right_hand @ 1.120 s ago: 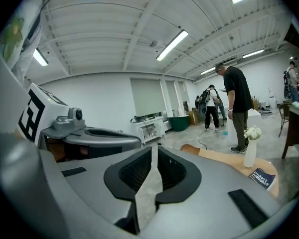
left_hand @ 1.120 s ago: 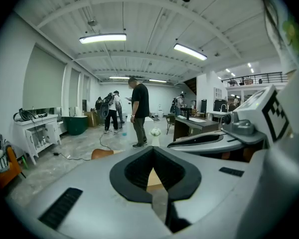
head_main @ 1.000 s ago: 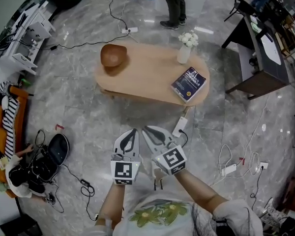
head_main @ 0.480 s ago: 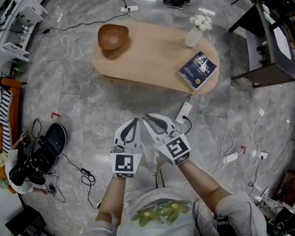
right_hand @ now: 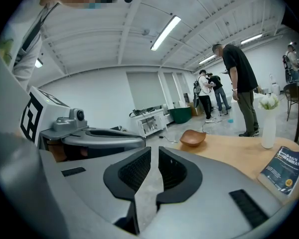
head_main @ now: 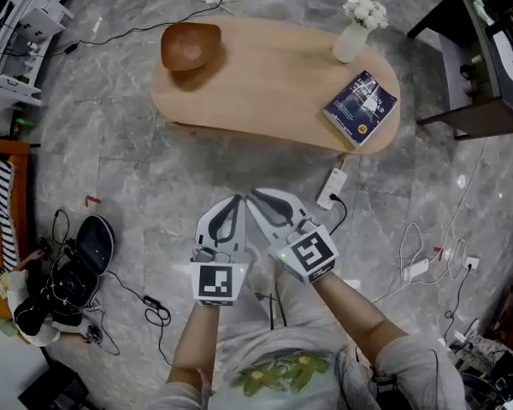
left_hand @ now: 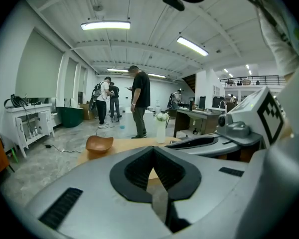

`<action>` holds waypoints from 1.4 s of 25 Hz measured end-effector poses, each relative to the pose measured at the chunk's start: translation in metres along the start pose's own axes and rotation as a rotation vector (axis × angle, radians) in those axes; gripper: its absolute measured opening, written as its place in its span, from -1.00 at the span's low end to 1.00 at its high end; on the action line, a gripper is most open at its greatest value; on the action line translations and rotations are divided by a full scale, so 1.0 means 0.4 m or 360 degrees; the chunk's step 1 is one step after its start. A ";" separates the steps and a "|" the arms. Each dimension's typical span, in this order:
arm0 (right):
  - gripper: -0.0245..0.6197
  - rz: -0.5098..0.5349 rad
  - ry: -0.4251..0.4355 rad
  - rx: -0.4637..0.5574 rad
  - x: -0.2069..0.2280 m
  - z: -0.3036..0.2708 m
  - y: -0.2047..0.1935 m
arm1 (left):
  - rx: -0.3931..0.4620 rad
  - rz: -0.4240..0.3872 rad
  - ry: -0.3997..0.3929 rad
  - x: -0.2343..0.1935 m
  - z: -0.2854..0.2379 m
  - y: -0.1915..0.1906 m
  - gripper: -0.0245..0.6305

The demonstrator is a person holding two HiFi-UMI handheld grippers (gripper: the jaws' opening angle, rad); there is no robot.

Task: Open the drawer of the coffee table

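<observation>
The oval wooden coffee table [head_main: 265, 92] stands on the grey marble floor ahead of me; no drawer shows from above. On it are a brown wooden bowl [head_main: 191, 45], a white vase with flowers [head_main: 357, 31] and a dark blue book [head_main: 360, 103]. Both grippers hang side by side over the floor, short of the table's near edge. The left gripper [head_main: 233, 203] is shut with nothing in it, as is the right gripper [head_main: 256, 197]. In the left gripper view the left gripper [left_hand: 152, 149] points at the table [left_hand: 120, 144]. The right gripper [right_hand: 154, 151] faces the bowl [right_hand: 192, 138].
A white power strip [head_main: 333, 186] with a black cable lies on the floor between the grippers and the table. A black bag [head_main: 90, 254] and cables lie at the left, more cables at the right. A dark desk [head_main: 474, 67] stands at the right. People [left_hand: 138, 101] stand beyond the table.
Both grippers, still shut and side by side, have sunk slightly in the view. The table now fills more of the top, and the person standing behind it has slid out of the head view.
</observation>
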State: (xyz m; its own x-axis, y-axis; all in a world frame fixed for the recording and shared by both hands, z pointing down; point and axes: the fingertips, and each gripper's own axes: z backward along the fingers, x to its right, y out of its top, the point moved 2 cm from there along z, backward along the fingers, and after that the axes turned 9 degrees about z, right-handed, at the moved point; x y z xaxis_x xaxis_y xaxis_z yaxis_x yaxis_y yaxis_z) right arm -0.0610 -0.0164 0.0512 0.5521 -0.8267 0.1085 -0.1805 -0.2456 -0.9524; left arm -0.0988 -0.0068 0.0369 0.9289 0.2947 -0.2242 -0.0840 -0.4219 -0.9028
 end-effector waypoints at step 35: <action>-0.85 0.0215 -0.0190 0.0299 0.210 -0.331 -0.544 | 0.0163 -0.0093 -0.0148 -0.286 -0.449 -0.482 -0.90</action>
State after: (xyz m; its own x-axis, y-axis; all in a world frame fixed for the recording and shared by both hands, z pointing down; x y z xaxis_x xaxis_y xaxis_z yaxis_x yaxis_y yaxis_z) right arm -0.0832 -0.0993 0.3054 0.6272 -0.7774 -0.0472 -0.1112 -0.0294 -0.9934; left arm -0.1242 -0.1133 0.3027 0.8964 0.3962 -0.1988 -0.0715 -0.3133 -0.9470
